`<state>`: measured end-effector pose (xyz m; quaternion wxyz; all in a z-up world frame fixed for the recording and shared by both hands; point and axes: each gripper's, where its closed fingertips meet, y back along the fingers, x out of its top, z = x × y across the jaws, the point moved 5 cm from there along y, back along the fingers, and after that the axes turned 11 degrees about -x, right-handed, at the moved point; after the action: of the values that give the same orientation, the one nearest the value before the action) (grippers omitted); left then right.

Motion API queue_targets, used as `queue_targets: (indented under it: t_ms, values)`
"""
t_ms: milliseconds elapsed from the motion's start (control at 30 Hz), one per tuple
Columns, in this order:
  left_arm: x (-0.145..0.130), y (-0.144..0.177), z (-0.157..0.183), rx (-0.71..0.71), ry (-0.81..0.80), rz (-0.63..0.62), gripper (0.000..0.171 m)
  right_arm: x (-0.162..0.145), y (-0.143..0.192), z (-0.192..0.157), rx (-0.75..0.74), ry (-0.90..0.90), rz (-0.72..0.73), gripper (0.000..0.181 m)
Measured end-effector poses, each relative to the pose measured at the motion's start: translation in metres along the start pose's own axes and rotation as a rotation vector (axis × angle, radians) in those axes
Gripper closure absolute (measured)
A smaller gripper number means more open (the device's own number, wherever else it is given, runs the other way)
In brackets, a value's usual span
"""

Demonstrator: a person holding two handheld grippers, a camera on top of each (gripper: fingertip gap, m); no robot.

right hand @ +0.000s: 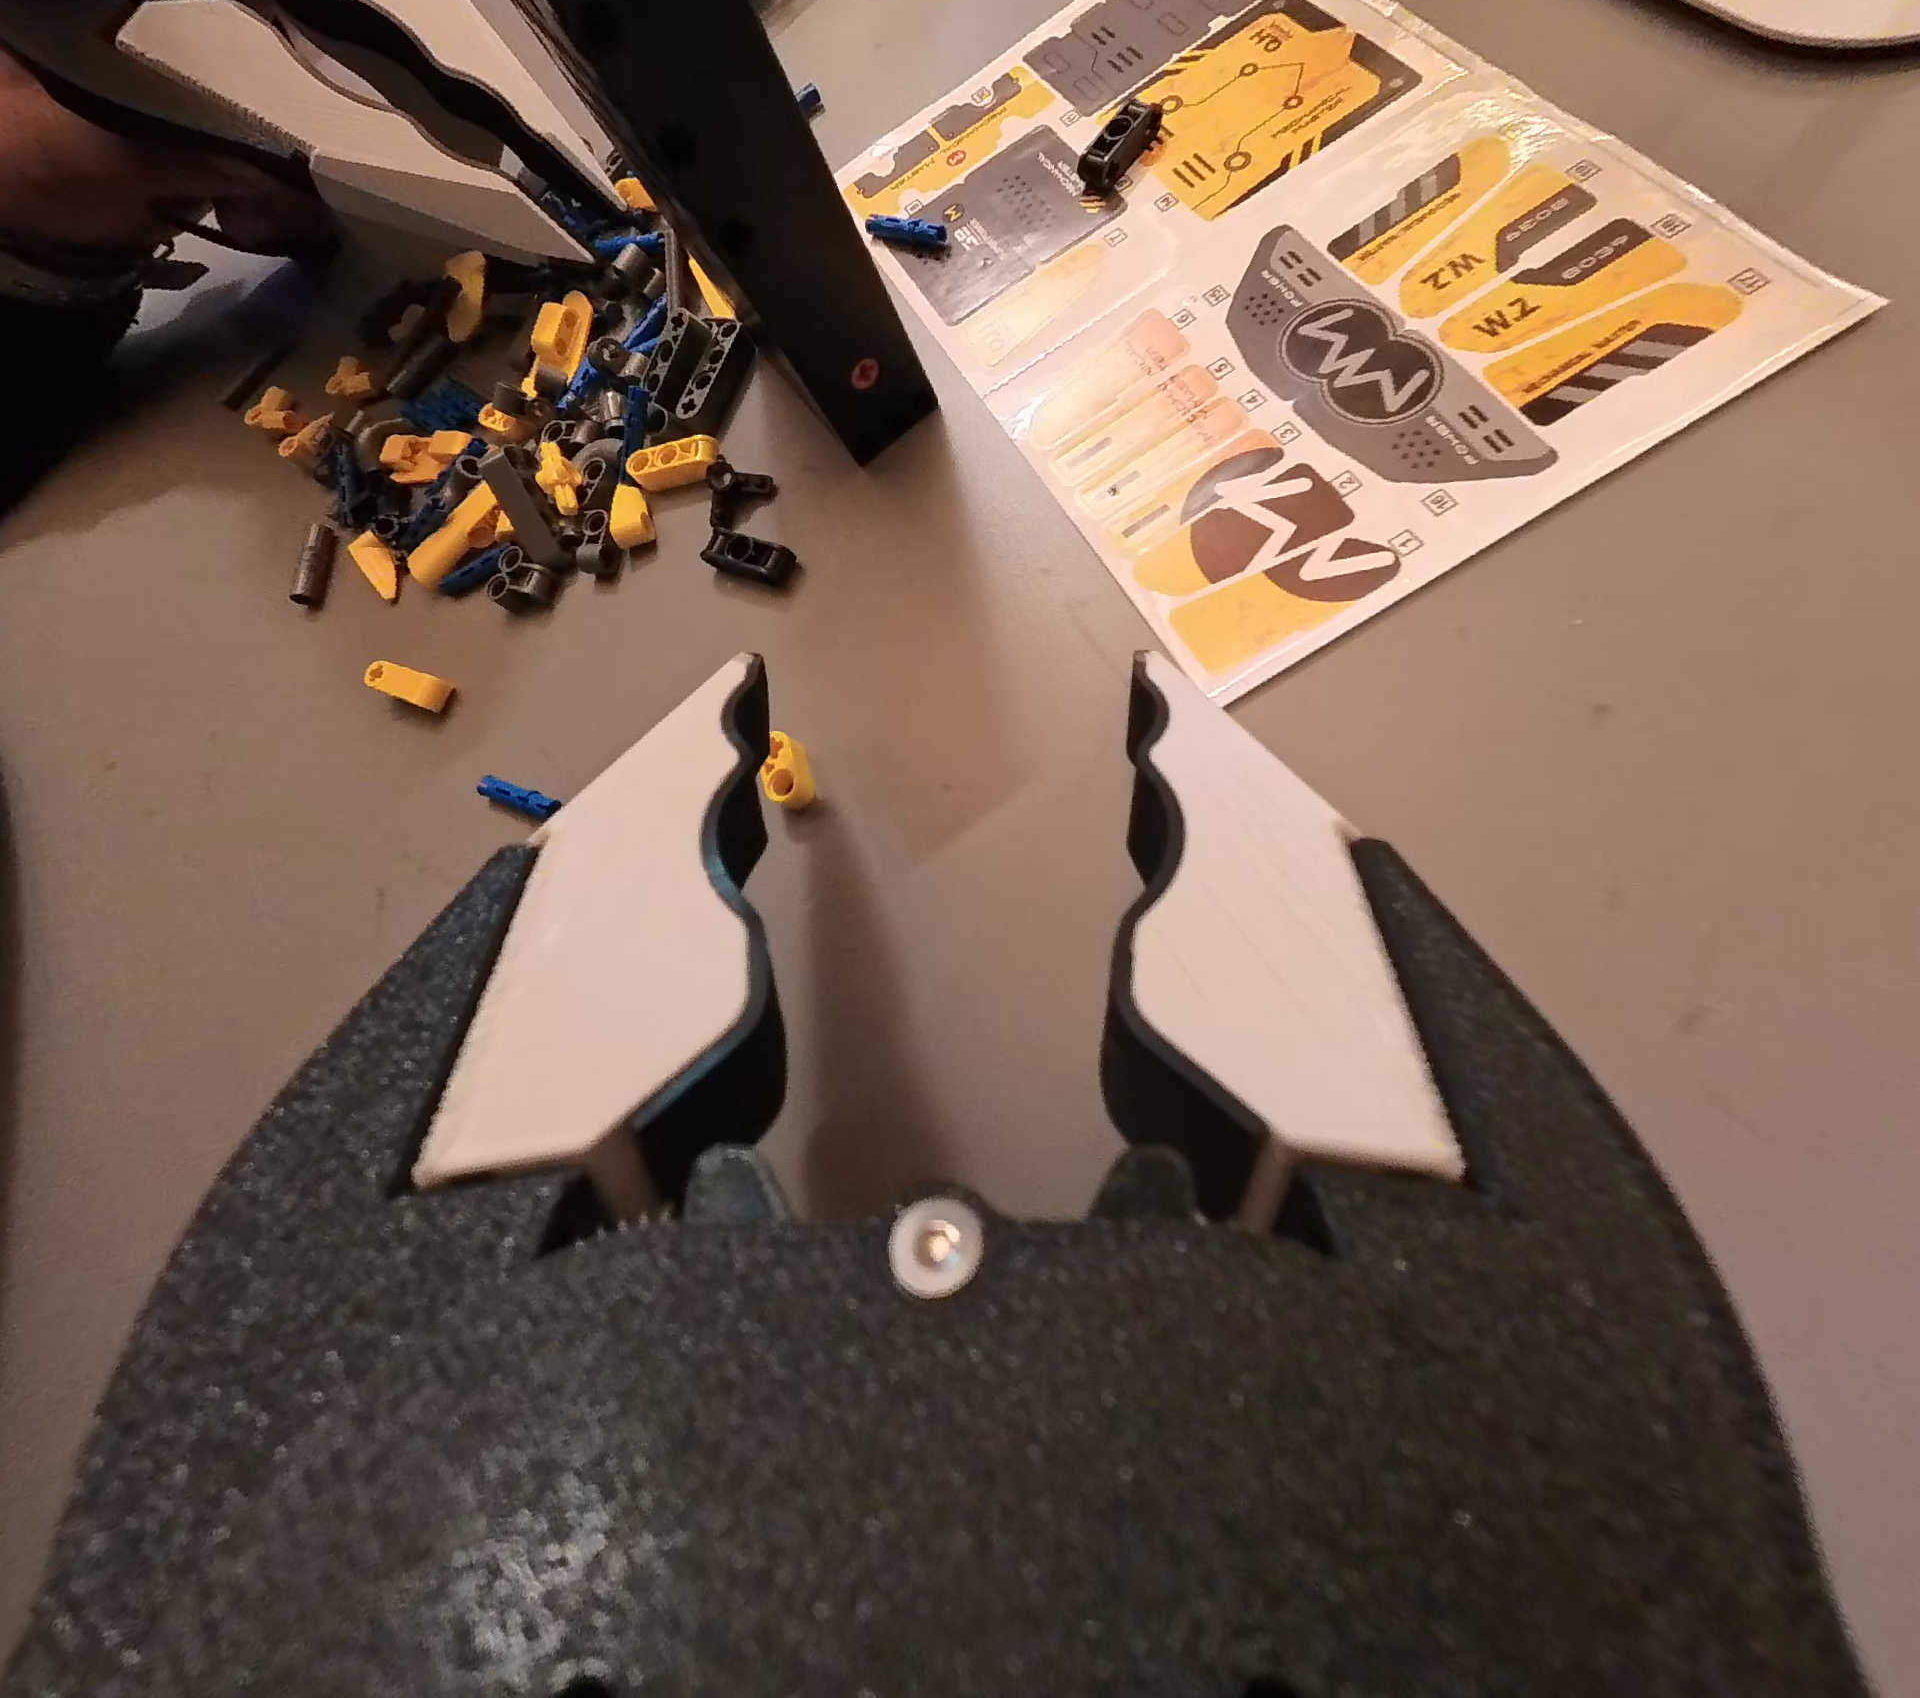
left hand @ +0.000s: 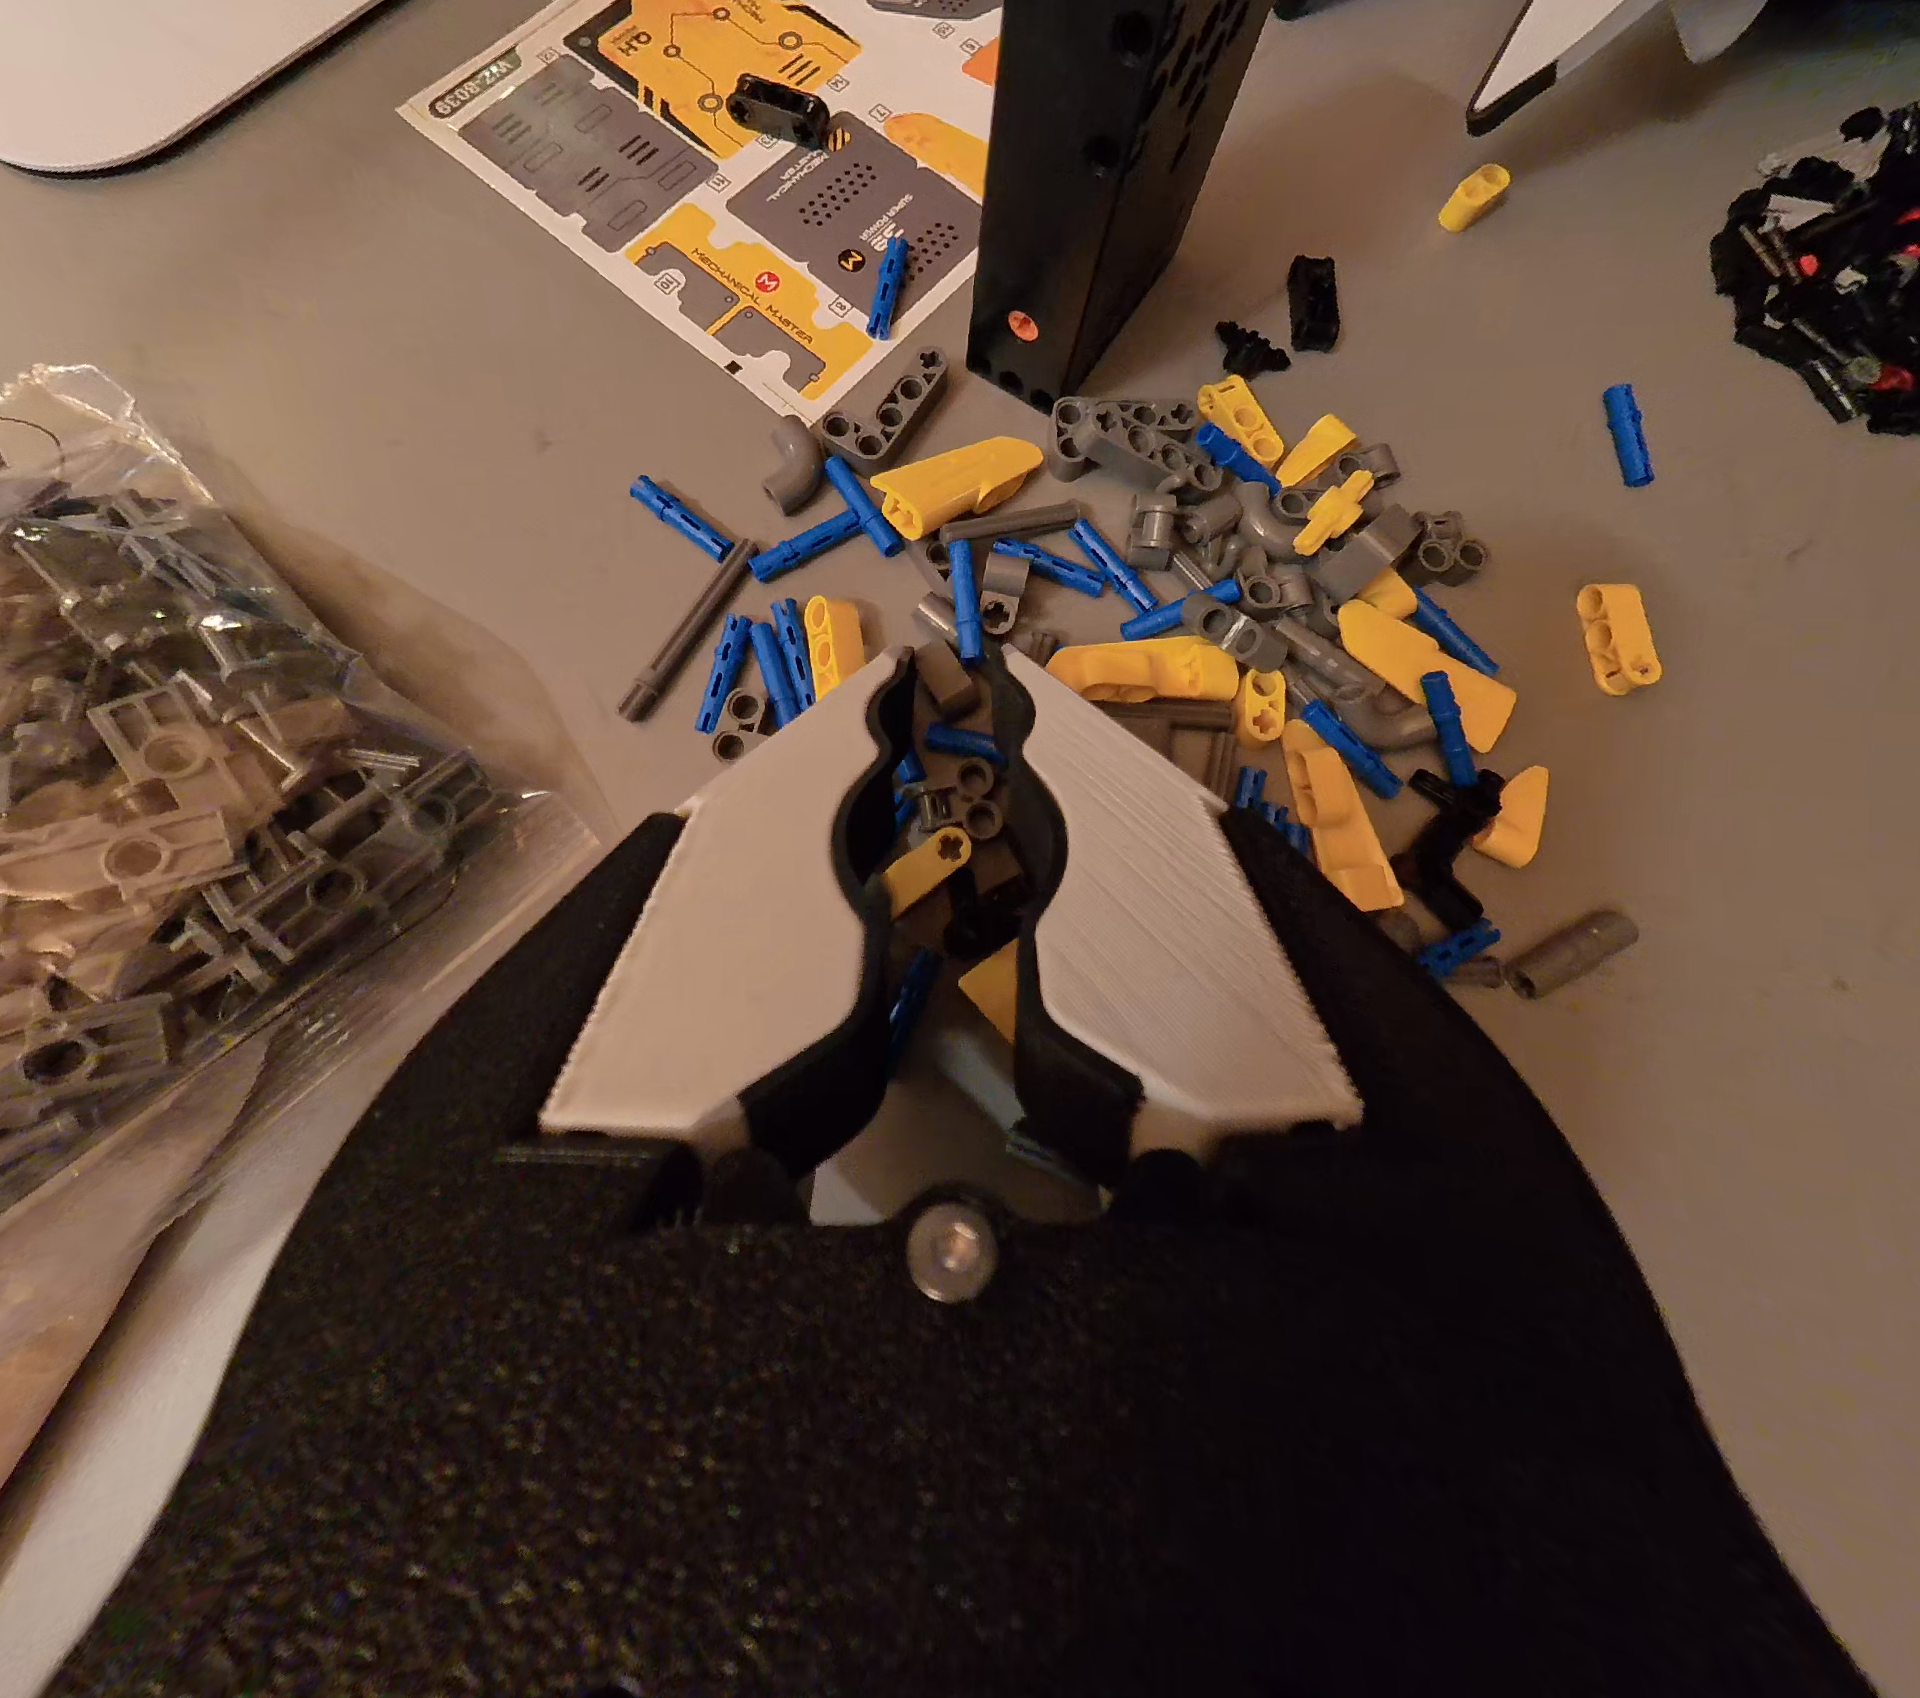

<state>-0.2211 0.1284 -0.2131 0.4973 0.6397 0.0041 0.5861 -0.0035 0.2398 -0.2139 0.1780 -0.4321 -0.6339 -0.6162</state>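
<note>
A pile of small blue, yellow and grey building pieces [left hand: 1195,568] lies on the grey table [left hand: 364,360]. My left gripper [left hand: 954,661] is down in the near side of the pile, its jaws nearly together on a small dark grey piece [left hand: 943,684]. More pieces show through the gap behind the tips. In the right wrist view the left gripper [right hand: 603,235] reaches into the pile [right hand: 540,443] from the upper left. My right gripper [right hand: 945,661] is open and empty above the bare table [right hand: 935,568]. A small yellow piece [right hand: 787,770] lies by its left finger.
A tall black perforated block [left hand: 1122,90] stands just behind the pile [right hand: 727,194]. A yellow and grey sticker sheet [right hand: 1299,277] with a black piece [right hand: 1117,142] lies beyond. A clear bag of grey parts [left hand: 156,765] sits left, a heap of black parts [left hand: 1829,277] right, a white board [left hand: 156,7] at the back. Across from one pair of fingers to the other is roughly 20 centimetres. Between my left fingertips and the tall black perforated block [left hand: 1122,90] there is roughly 9 centimetres.
</note>
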Motion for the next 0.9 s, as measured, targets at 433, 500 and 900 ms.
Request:
queue_targets:
  t_ms: [433, 500, 900]
  values:
    - [0.0005, 0.0045, -0.0039, 0.017, 0.013, 0.023, 0.169, 0.0001, 0.0002, 0.0004, 0.006, -0.007, 0.001, 0.112]
    - [0.0000, 0.0062, -0.0056, 0.025, 0.011, 0.025, 0.171, 0.0001, 0.0002, 0.0004, 0.006, -0.007, 0.001, 0.112]
    - [0.0000, 0.0050, -0.0017, 0.010, -0.024, 0.017, 0.169, 0.0002, 0.0004, 0.0007, 0.009, -0.011, 0.001, 0.112]
